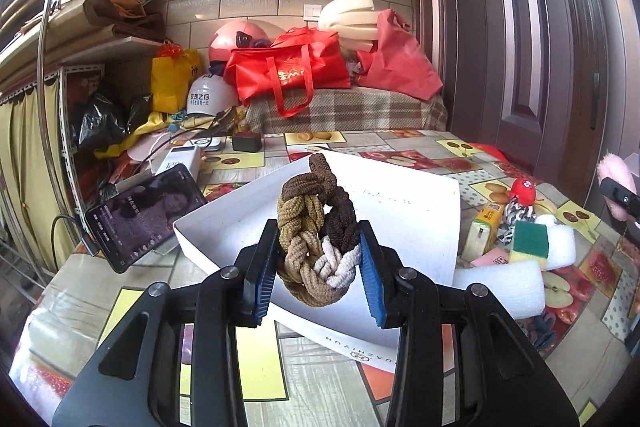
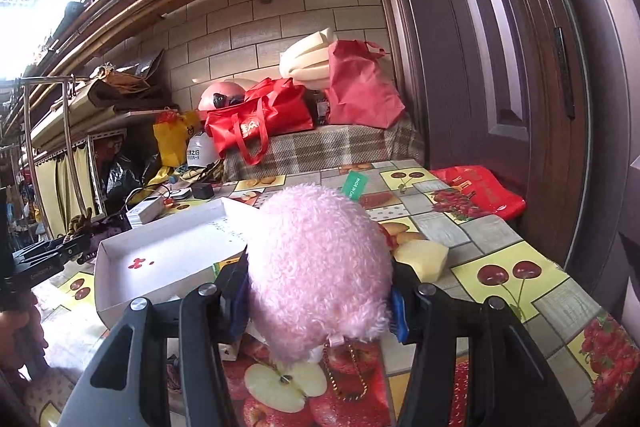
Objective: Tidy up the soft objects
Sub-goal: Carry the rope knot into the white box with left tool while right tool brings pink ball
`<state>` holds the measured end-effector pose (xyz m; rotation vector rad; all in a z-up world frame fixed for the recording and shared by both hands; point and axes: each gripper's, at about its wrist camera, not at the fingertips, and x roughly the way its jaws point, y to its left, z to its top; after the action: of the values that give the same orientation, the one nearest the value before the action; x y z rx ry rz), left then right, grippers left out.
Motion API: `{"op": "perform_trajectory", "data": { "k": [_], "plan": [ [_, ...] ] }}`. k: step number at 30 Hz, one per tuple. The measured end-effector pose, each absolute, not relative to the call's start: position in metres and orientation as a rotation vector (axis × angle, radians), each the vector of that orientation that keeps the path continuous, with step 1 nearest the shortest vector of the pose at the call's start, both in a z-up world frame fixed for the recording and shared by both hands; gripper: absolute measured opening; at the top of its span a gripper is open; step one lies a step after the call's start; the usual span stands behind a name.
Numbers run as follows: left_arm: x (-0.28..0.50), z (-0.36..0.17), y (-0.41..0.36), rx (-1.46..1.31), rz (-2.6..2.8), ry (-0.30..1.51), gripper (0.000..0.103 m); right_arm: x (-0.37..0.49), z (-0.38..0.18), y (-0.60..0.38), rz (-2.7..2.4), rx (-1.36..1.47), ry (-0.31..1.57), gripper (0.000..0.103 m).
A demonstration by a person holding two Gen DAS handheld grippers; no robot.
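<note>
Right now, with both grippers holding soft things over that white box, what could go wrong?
The braided bands are pinched only at the sides by the left gripper, so they might slip out before reaching the box. The pink plush in the right gripper blocks much of that camera's view, so aiming could suffer. Its gold chain dangles and may snag.

The pink plush toy (image 2: 320, 267) hides the right gripper (image 2: 320, 301) pads.
</note>
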<state>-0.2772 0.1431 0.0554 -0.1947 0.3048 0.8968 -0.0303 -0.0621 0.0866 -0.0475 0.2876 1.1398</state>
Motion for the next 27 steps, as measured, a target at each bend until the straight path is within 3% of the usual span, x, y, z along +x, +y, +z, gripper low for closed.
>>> {"op": "perform_trajectory", "data": {
  "k": [19, 27],
  "plan": [
    [-0.264, 0.053, 0.186, -0.163, 0.918, 0.304, 0.037, -0.150, 0.080, 0.034, 1.451, -0.142, 0.321, 0.054],
    [-0.263, 0.055, 0.216, -0.193, 0.932, 0.261, 0.038, -0.164, 0.071, 0.076, 1.442, -0.133, 0.374, 0.054]
  ]
}}
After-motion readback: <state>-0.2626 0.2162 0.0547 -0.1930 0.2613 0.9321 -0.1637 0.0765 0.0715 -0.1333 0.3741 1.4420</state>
